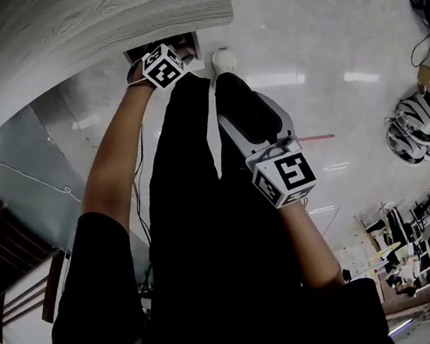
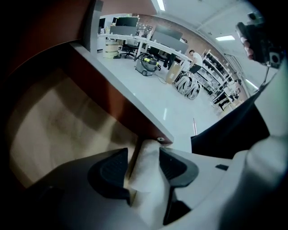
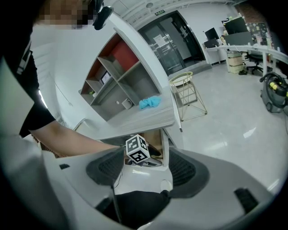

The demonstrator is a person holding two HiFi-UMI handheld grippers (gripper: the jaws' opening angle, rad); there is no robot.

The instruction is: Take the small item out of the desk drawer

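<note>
Nearest: left gripper [image 2: 143, 173] — jaws closed lightly on small white item [image 2: 146, 155], pads touching both flanks so far as view shows. Item's long axis runs 6-to-12 along jaws' own line, its far end at 12 o'clock, just short of wall corner of drawer [image 2: 54, 121]. Judged exit path: straight back toward 6. Farther: right gripper [image 3: 141, 168] — jaws apart, nothing between. Marker cube [image 3: 137, 149] at its 12 o'clock, under desk [image 3: 135, 117].
</note>
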